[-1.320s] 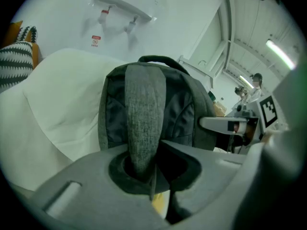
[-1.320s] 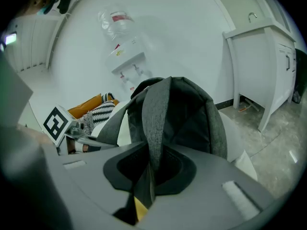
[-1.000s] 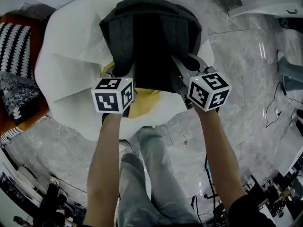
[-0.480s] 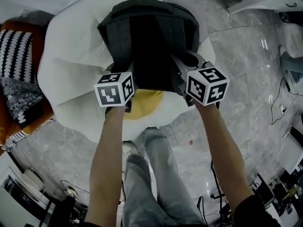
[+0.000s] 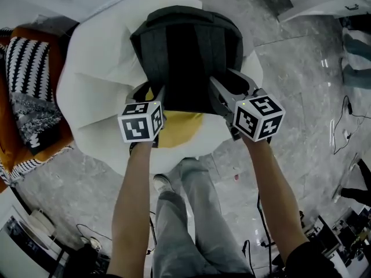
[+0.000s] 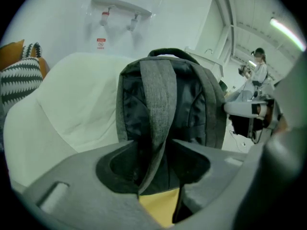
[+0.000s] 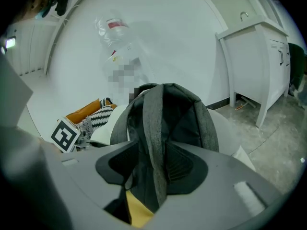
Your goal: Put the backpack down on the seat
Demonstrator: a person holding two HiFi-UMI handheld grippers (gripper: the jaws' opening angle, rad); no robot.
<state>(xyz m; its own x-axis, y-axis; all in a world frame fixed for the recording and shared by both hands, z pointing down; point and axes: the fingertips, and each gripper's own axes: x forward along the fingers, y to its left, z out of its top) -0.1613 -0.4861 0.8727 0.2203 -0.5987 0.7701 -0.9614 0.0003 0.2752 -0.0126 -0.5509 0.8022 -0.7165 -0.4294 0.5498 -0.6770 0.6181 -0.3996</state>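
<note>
A dark grey backpack (image 5: 185,57) stands upright on a white rounded seat (image 5: 93,68), its base on the seat's yellow cushion (image 5: 174,126). My left gripper (image 5: 149,94) is at the pack's lower left and my right gripper (image 5: 231,86) at its lower right. Both sets of jaws are opening. In the left gripper view, a grey shoulder strap (image 6: 156,104) hangs loose between the spread pads of the left gripper (image 6: 153,157). In the right gripper view, the other strap (image 7: 154,128) hangs the same way inside the right gripper (image 7: 152,164). Neither strap is pressed.
An orange sofa with striped cushions (image 5: 29,86) stands left of the seat. A white cabinet (image 5: 324,2) is at the far right. My legs (image 5: 185,213) are on the marble floor just before the seat. Cables (image 5: 342,126) trail at the right. A person (image 6: 259,71) stands far off.
Both grippers' jaws have spread and let go of the straps. The backpack now rests on the seat by itself, and the grippers have drawn back slightly.
</note>
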